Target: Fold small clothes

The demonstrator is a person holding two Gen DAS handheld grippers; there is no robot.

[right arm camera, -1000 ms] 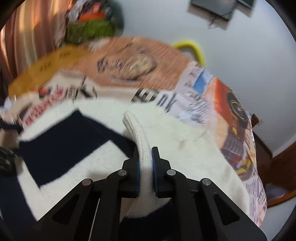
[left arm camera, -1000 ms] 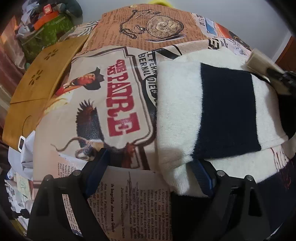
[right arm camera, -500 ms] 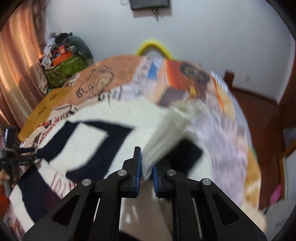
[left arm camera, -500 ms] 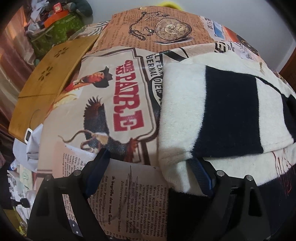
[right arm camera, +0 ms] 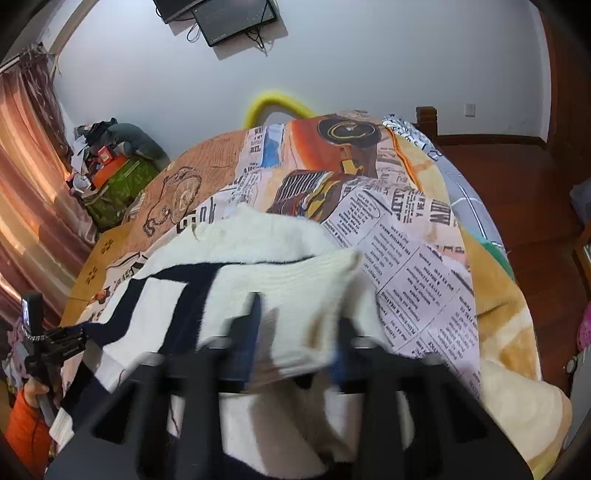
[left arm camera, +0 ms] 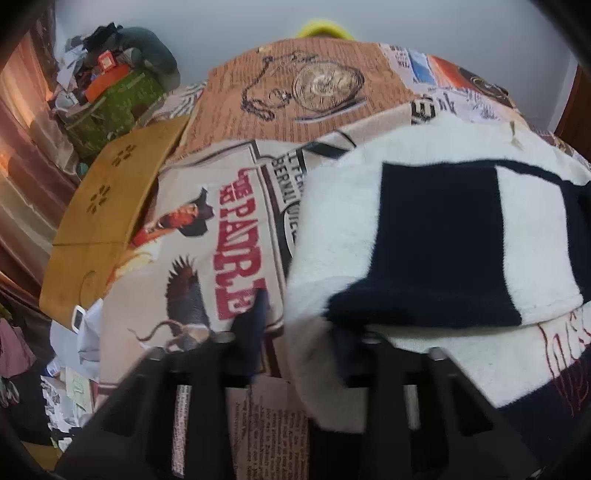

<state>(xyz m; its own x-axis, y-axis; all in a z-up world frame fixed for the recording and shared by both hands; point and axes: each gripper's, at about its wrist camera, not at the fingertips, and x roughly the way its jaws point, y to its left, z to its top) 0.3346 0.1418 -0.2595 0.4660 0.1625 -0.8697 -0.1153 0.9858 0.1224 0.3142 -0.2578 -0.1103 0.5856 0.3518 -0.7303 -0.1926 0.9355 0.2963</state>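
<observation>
A cream knit garment with navy blocks (left arm camera: pixel 436 236) lies partly folded on the newspaper-print bedspread (left arm camera: pixel 240 229). My left gripper (left arm camera: pixel 299 332) is open, its jaws astride the garment's near left edge, with the cloth bunched between them. In the right wrist view the same garment (right arm camera: pixel 236 273) spreads across the bed, and a cream ribbed flap (right arm camera: pixel 310 295) lies over it. My right gripper (right arm camera: pixel 295 339) is open, its jaws wide on either side of that flap, which rests loose between them. The left gripper also shows at the far left of the right wrist view (right arm camera: pixel 55 343).
An orange-brown mat (left arm camera: pixel 110 214) lies at the bed's left edge. A green bag with clutter (left arm camera: pixel 114 103) stands by the curtain. A yellow hoop (right arm camera: pixel 273 103) sits behind the bed. Wooden floor (right arm camera: pixel 517 192) lies to the right. A screen (right arm camera: pixel 232 18) hangs on the wall.
My right gripper has opened and let go of the cream flap, which now lies on the garment. My left gripper's jaws have narrowed around the garment's edge.
</observation>
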